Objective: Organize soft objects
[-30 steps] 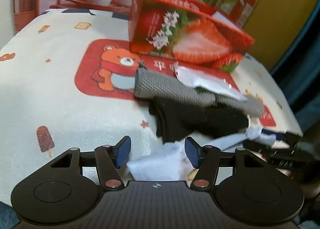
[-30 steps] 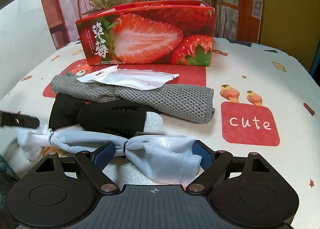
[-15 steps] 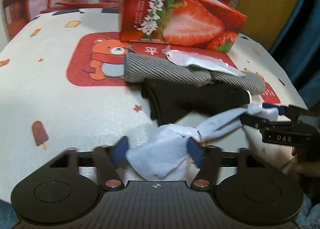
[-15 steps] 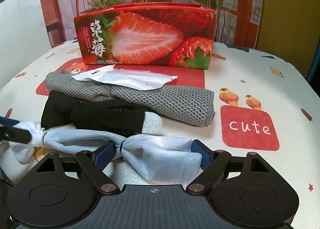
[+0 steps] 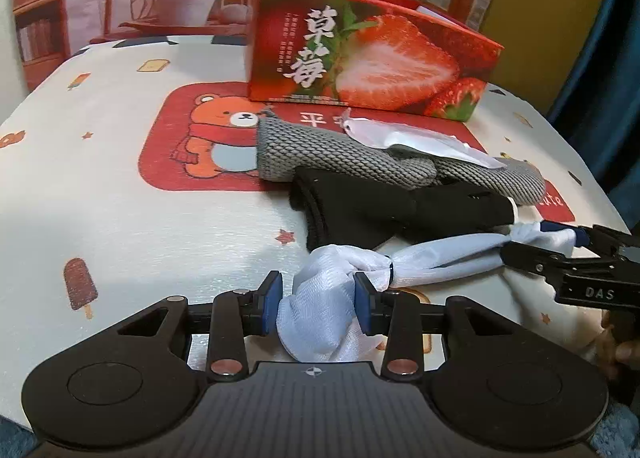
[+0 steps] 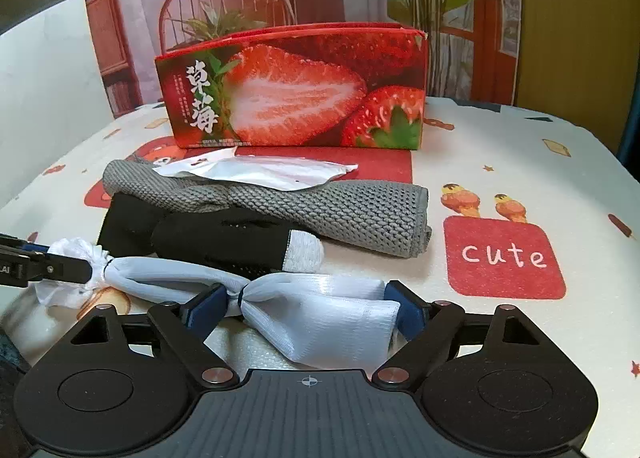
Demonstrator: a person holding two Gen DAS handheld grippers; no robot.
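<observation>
While the left gripper [image 5: 316,304] is closing on one bunched end of the pale blue cloth [image 6: 320,322] at the table's near edge (right gripper [image 6: 304,312] spread around the other end), thin slippery fabric could be dropped.

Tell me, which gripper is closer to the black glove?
Right, I think. The right gripper sits at the pale blue cloth's wide end, just in front of the black glove's grey tip. The left gripper, closing on the cloth's other end, sits further from the glove's cuff.
</observation>
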